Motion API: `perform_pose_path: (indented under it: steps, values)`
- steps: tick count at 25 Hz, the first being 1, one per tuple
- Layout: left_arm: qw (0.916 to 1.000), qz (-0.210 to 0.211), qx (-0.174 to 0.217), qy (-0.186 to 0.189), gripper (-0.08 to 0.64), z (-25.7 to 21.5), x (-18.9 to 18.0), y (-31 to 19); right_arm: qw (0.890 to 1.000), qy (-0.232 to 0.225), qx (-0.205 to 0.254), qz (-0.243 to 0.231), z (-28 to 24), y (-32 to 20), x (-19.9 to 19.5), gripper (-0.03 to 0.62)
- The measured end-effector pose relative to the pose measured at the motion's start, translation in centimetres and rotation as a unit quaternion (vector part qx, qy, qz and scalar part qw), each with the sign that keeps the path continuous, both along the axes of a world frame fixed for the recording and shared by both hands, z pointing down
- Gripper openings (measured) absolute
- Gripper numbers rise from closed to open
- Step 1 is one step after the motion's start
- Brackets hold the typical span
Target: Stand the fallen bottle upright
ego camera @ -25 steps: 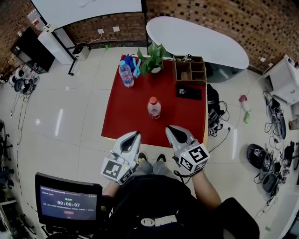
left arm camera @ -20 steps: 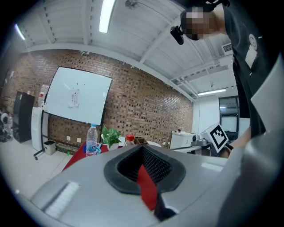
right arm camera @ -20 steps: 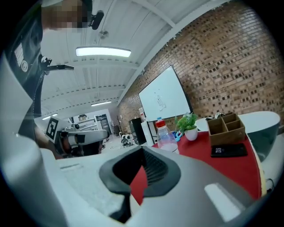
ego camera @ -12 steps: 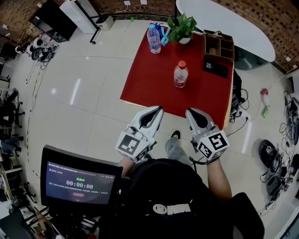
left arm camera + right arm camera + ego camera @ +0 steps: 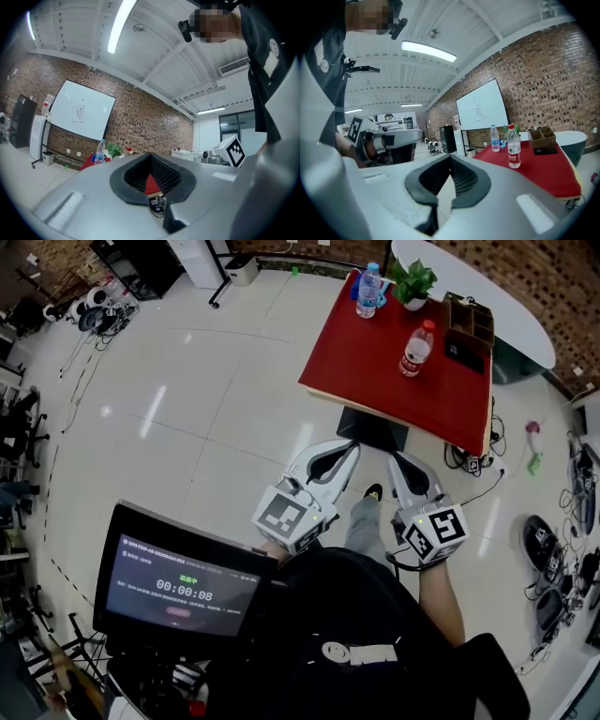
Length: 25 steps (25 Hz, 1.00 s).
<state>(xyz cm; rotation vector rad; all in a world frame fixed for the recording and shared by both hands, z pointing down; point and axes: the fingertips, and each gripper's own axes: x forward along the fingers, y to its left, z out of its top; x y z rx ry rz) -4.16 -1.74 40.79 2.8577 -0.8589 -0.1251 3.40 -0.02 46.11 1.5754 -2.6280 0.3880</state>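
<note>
So, which step is this? Going by how things sit, I'd say the job is basically done. The red-capped bottle (image 5: pixel 417 348) is upright near the middle of the red surface (image 5: pixel 373 376), and nothing on there is lying down. The person is standing well clear of it, with the surface off at about 1 o'clock in the head view.

The left tool (image 5: pixel 339 454) and right tool (image 5: pixel 403 465) both have their tips pressed together with nothing pinched. They hang over bare floor, nowhere near the bottle. If anything's left, my guess is it's only a check that the bottle stands steady. That'd mean walking up to the surface and spreading a tool first.

Containers:
- The red-capped bottle has a red label and looks like it's holding clear liquid.
- A blue-capped bottle (image 5: pixel 369 290) stands upright too, at about 11 o'clock from the red-capped one. It looks like water.
- A potted plant (image 5: pixel 412 282) sits at 12 o'clock.
- A wooden organiser (image 5: pixel 472 318) is at 2 o'clock. It's too small to tell what's in its compartments.
</note>
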Motion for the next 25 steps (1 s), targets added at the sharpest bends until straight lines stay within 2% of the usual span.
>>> perform_pose_path:
  steps: [3,11,17,25]
  values:
    - [1.0,0.0,0.001,0.001,0.002,-0.8,-2.5,2.9,1.0,-0.008,0.004,0.002,-1.3,3.5,-3.2,0.003]
    - [0.9996,0.018,0.012,0.02,0.002,-3.3,-2.8,7.1,1.0,-0.014,0.012,-0.017,-4.7,7.5,-6.0,0.003]
    - [0.9997,0.014,0.008,0.017,0.002,-3.7,-1.9,10.2,0.999,-0.021,0.01,-0.03,-4.9,10.7,-6.3,0.003]
    - [0.9996,0.023,0.013,0.004,0.002,-3.0,1.7,11.8,0.999,-0.038,0.01,-0.022,-4.2,12.4,-2.8,0.003]
